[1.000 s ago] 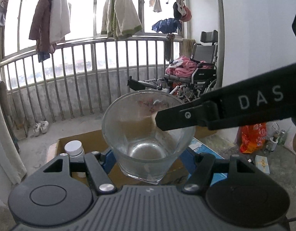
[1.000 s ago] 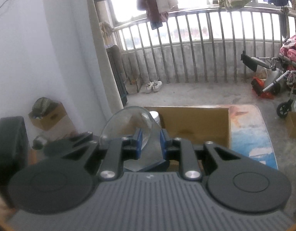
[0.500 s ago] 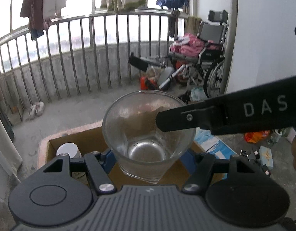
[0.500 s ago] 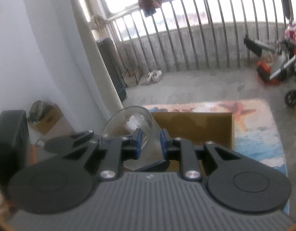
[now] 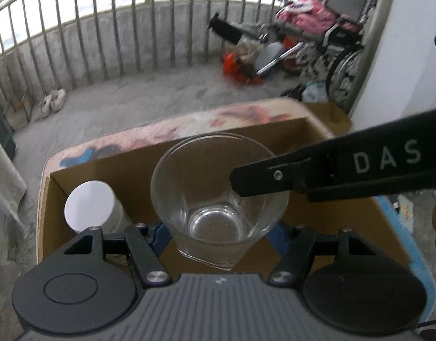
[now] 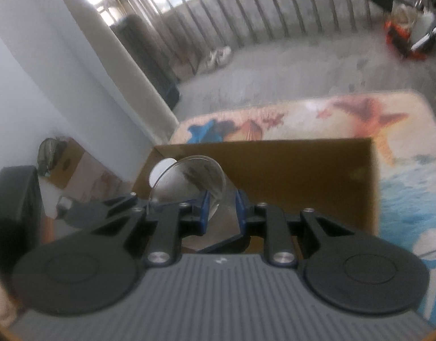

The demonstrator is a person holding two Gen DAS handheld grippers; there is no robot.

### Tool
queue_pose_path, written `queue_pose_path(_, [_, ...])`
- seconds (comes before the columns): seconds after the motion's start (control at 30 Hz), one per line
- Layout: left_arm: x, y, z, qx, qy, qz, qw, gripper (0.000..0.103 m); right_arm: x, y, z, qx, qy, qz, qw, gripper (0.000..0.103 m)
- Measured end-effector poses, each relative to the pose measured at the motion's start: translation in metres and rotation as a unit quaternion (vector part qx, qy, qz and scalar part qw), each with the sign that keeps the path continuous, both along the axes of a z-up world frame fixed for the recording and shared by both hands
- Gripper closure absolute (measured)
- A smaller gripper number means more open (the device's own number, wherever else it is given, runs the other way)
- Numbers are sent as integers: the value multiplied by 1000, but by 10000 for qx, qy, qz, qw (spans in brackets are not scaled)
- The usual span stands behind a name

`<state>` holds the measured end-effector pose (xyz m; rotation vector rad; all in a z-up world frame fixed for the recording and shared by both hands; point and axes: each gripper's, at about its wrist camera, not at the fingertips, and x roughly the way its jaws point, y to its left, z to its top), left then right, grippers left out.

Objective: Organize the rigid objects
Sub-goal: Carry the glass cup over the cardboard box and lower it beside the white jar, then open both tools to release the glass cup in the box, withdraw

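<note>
Left gripper [image 5: 218, 233] clamps glass [image 5: 218, 199] at its base; right gripper [image 6: 221, 211] pinches the glass rim. Glass hangs above open box [image 5: 274, 130], beside white jar [image 5: 90, 199]. Risk: opposing pulls twist glass loose, or it clips jar when lowered.

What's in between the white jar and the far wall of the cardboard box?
Nothing. In the left wrist view only bare box floor lies between the white-lidded jar and the far wall of the cardboard box.
</note>
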<state>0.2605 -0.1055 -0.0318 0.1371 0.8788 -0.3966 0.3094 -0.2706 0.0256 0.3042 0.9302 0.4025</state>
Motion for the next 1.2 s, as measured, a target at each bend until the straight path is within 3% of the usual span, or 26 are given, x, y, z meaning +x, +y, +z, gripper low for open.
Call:
queue_pose_path(0.2, [28, 3, -21, 245, 280, 155, 9992, 33, 40, 15, -31, -51, 312, 147, 9994, 85])
queue_pose_path(0.4, [40, -7, -36, 394, 427, 136, 9982, 33, 55, 14, -55, -158, 512, 137, 9985, 84])
queue_pose_path(0.87, [56, -12, -49, 713, 826, 330, 9935, 32, 74, 3, -80, 206, 664, 20, 9976, 86])
queue_pose_path(0.93, [59, -8, -50, 602, 933, 406, 9930, 30, 76, 4, -79, 178, 619, -1, 9979, 86])
queue_pose_path(1.1, [57, -6, -37, 493, 574, 458, 9961, 16, 78, 6, -78, 178, 583, 31, 9981, 86])
queue_pose_path(1.2, [51, -9, -28, 490, 387, 389, 9973, 15, 77, 9, -77, 107, 555, 57, 9984, 86])
